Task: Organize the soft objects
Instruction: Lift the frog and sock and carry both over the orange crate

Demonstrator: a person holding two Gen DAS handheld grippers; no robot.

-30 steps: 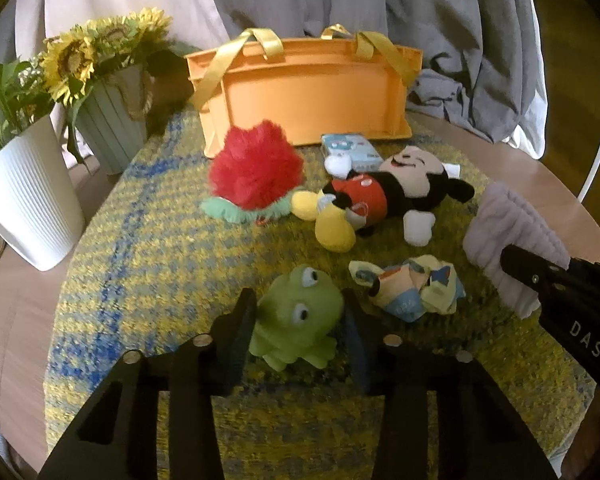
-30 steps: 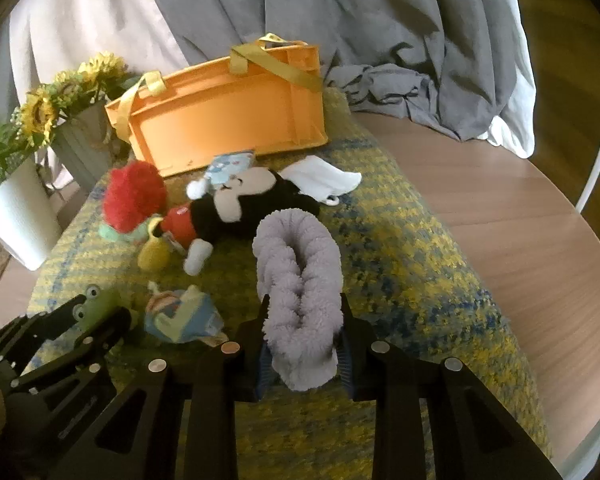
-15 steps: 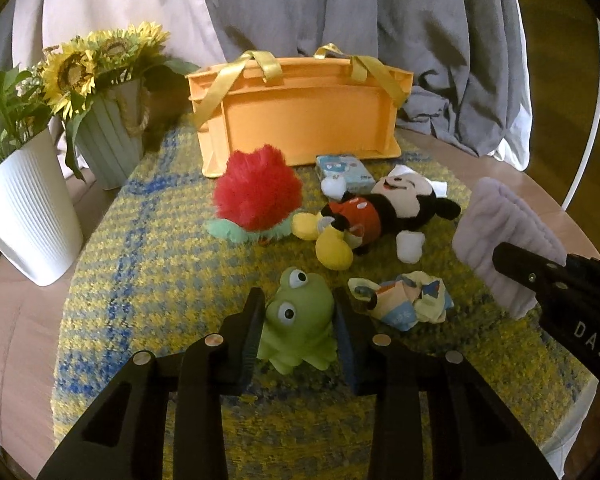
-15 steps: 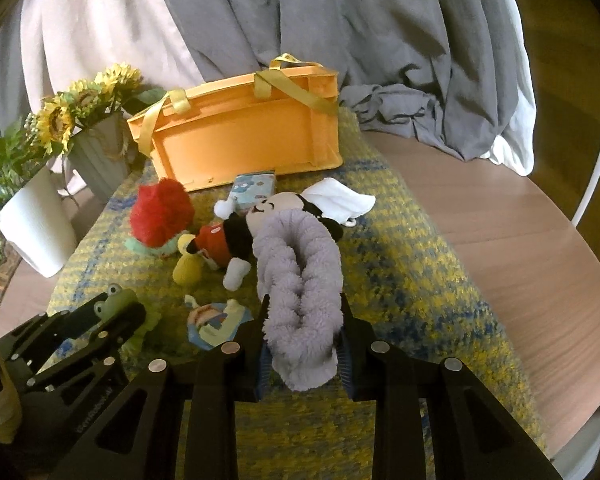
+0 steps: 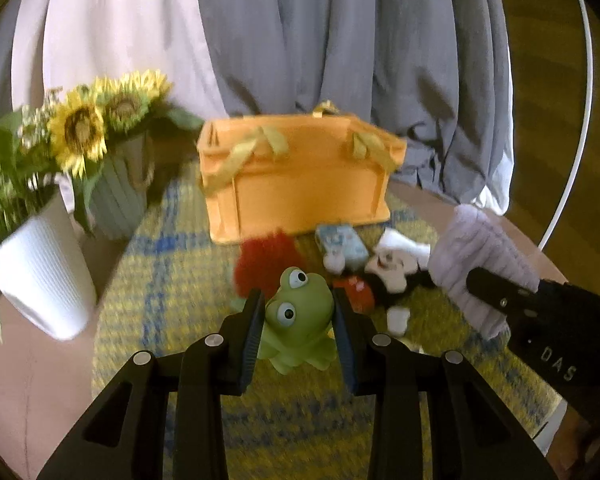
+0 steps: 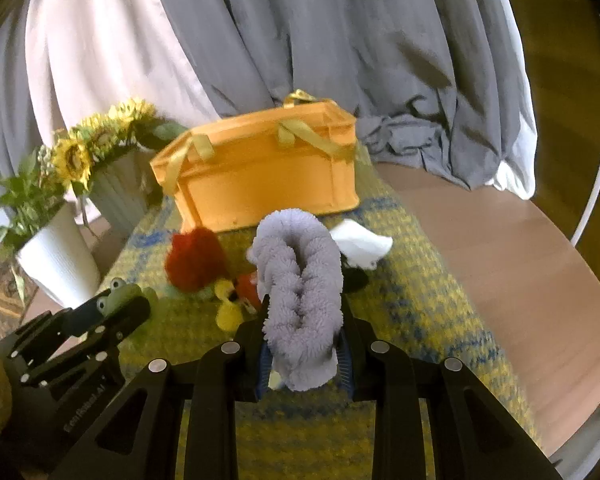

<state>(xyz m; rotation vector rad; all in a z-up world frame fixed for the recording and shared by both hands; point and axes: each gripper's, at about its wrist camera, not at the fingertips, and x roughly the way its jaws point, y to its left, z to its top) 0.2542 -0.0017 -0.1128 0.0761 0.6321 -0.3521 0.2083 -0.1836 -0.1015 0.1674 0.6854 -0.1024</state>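
My left gripper [image 5: 298,312] is shut on a green frog toy [image 5: 296,316] and holds it lifted above the yellow-blue mat [image 5: 172,280]. My right gripper [image 6: 302,320] is shut on a fluffy lilac cloth roll [image 6: 300,280], also lifted; it shows at the right in the left wrist view [image 5: 480,248]. An orange bag [image 5: 300,184] with yellow handles stands at the back of the mat [image 6: 260,176]. A red fuzzy toy [image 5: 264,260], a Mickey Mouse plush [image 5: 388,276], a small blue pack [image 5: 340,240] and a white cloth [image 6: 360,244] lie on the mat.
A white ribbed pot [image 5: 40,276] with a plant stands at the left, and a green pot of sunflowers [image 5: 116,196] behind it. Grey and white curtains [image 5: 340,40] hang behind the round wooden table [image 6: 520,260].
Both grippers have risen with their loads: the frog has left the mat and the lilac roll is higher. The bag now sits lower in both views.
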